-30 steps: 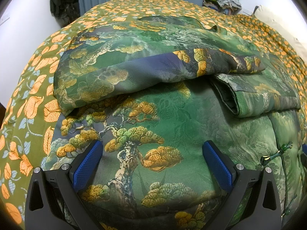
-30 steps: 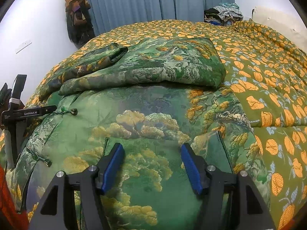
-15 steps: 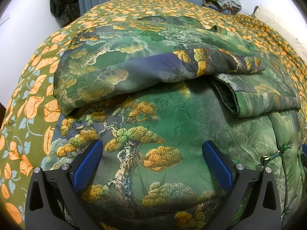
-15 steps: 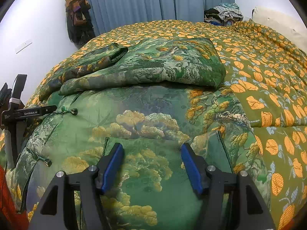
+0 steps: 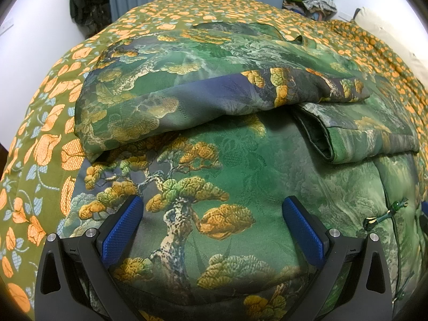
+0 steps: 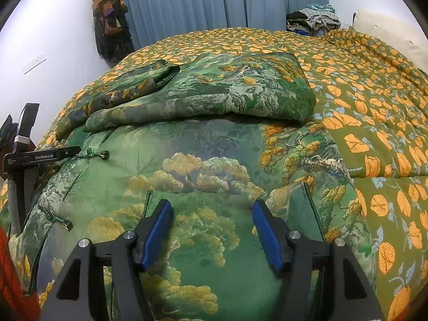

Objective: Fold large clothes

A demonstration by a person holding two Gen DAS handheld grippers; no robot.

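Observation:
A large green brocade jacket (image 5: 240,165) with gold pine trees lies flat on the bed. Its two sleeves are folded across the upper body: one (image 5: 187,101) lies over the other's cuff (image 5: 347,136). My left gripper (image 5: 212,203) stands open over the jacket's lower left part, nothing pinched between its blue pads (image 5: 120,230). In the right wrist view the same jacket (image 6: 187,160) spreads below my right gripper (image 6: 211,204), also open, over the lower right part near a slit in the hem (image 6: 310,200). Knot buttons (image 6: 92,153) run down the front. The left gripper's body (image 6: 26,157) shows at the left edge.
The bedspread (image 6: 374,93) is olive with orange leaves. Blue curtains (image 6: 214,0) hang behind the bed, coats (image 6: 109,26) on the wall at left, a clothes pile (image 6: 313,21) and a pale pillow (image 6: 388,32) at far right. Red fabric (image 6: 8,267) fills the lower left corner.

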